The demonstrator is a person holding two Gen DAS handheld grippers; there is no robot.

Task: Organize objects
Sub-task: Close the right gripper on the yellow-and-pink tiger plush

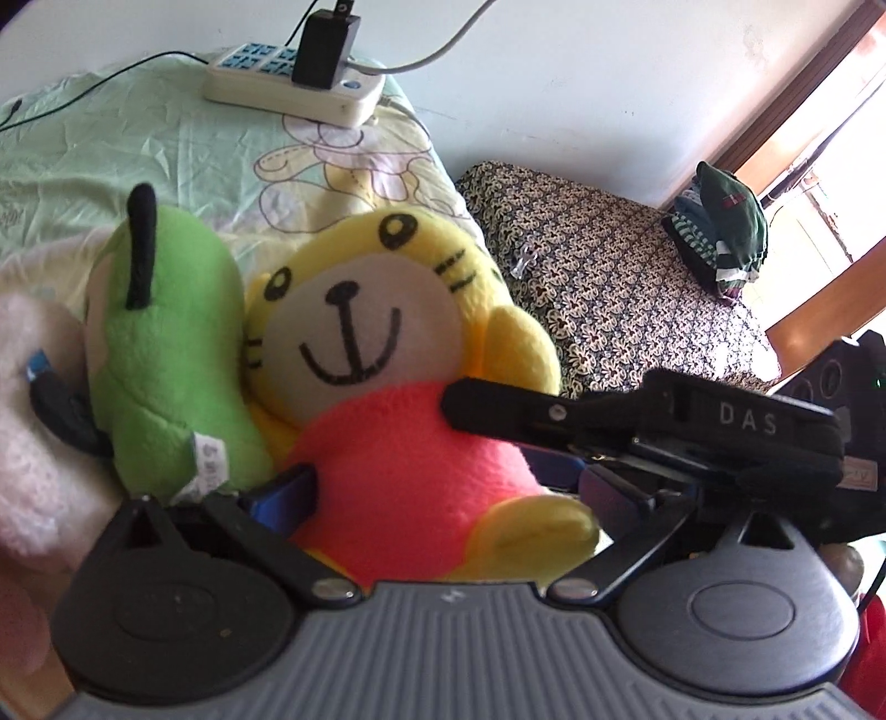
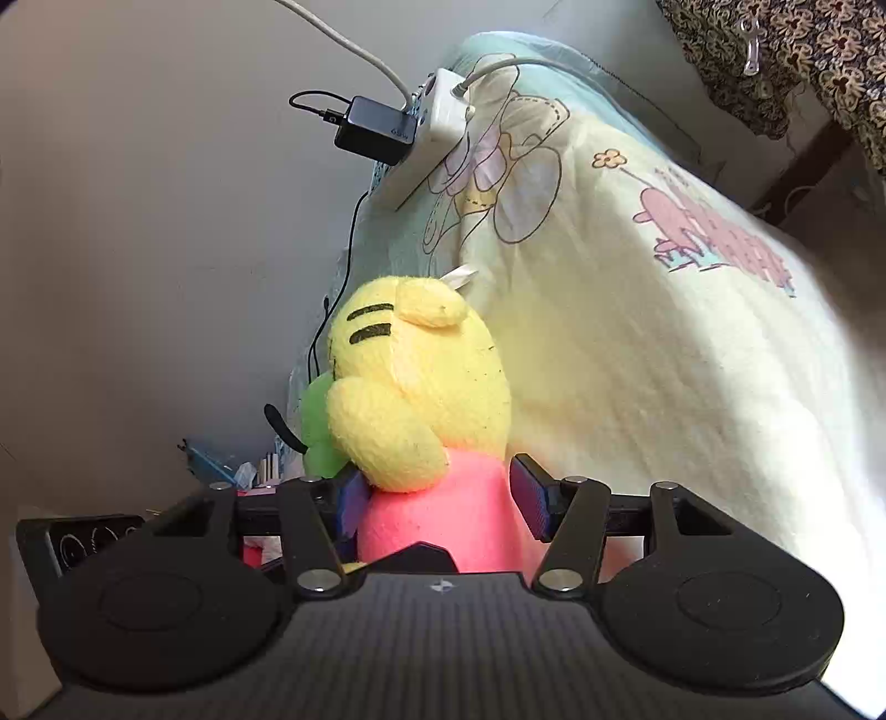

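**Yellow tiger toy gripped by both tools beside a green plush**

In the left wrist view, a pale pink fluffy plush (image 1: pixel 27 421) fills the left edge. Just right of it stands a green plush toy (image 1: pixel 166 354) with a black stalk pointing up and a white label near its base. It leans against the yellow tiger toy (image 1: pixel 387 421), which faces the camera with a white muzzle, a drawn smile and a pink body. The left gripper (image 1: pixel 448 482) has its blue-padded fingers (image 1: pixel 288 487) on either side of the pink body, held at medium width; the right-hand pad is mostly hidden, so a firm grip cannot be told for sure. From the right, the right gripper (image 1: pixel 459 399) reaches across, its black finger touching the toy's pink chest. Behind the toys the bedsheet (image 1: pixel 138 149) with cartoon prints carries a white power strip (image 1: pixel 293 83) with a black charger (image 1: pixel 324 50) near its far edge. Further right lies a patterned cushion (image 1: pixel 609 277) with folded dark green clothes (image 1: pixel 725 232) at its far right corner.

In the right wrist view, the right gripper (image 2: pixel 437 498) clamps the tiger's pink body (image 2: pixel 443 515) between its blue pads (image 2: pixel 529 498), both pads pressed into the plush. The green plush (image 2: pixel 318 426) peeks out left of the tiger's head.
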